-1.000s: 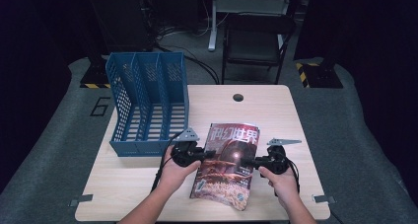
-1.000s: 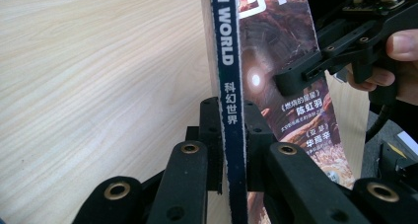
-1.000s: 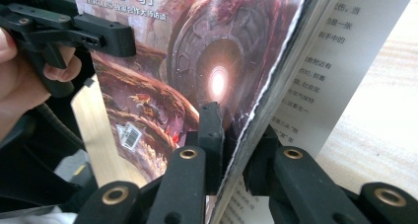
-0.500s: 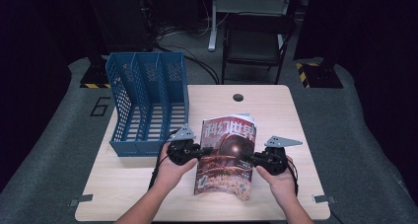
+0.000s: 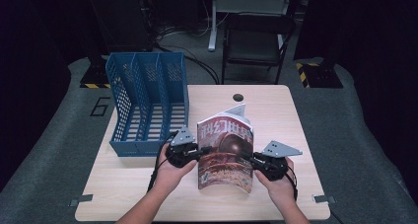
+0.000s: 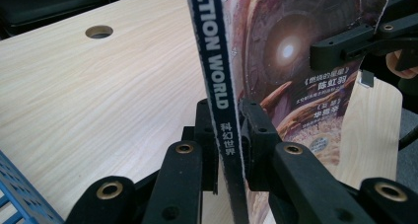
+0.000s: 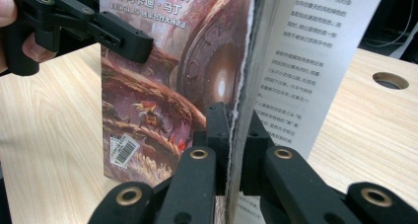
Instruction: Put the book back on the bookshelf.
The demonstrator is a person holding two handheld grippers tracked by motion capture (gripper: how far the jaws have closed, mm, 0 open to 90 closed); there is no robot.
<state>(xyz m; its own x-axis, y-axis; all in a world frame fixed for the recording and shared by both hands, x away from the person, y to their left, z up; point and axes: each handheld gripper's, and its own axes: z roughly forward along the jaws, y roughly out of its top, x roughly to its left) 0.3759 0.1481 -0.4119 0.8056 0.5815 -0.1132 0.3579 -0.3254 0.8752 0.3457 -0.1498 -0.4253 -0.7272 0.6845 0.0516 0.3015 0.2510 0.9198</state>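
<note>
A magazine [image 5: 226, 152] with a reddish sci-fi cover stands nearly upright above the wooden table [image 5: 286, 120], held from both sides. My left gripper [image 5: 203, 150] is shut on its spine edge; in the left gripper view the jaws [image 6: 227, 120] clamp the dark blue spine of the magazine [image 6: 276, 51]. My right gripper [image 5: 249, 159] is shut on the opposite, open-page edge. In the right gripper view its jaws [image 7: 235, 120] pinch the ragged page edges, with the cover [image 7: 162, 76] on the left and a loose printed page fanning out on the right.
A blue three-slot file rack [image 5: 148, 100] stands at the table's left rear, just behind my left hand. A round cable hole [image 5: 238, 96] lies near the far edge. A dark chair [image 5: 256, 36] stands on the floor beyond the table.
The magazine has been raised from a low slant near the tabletop to nearly upright. Both hands have come up with it, the right one more.
</note>
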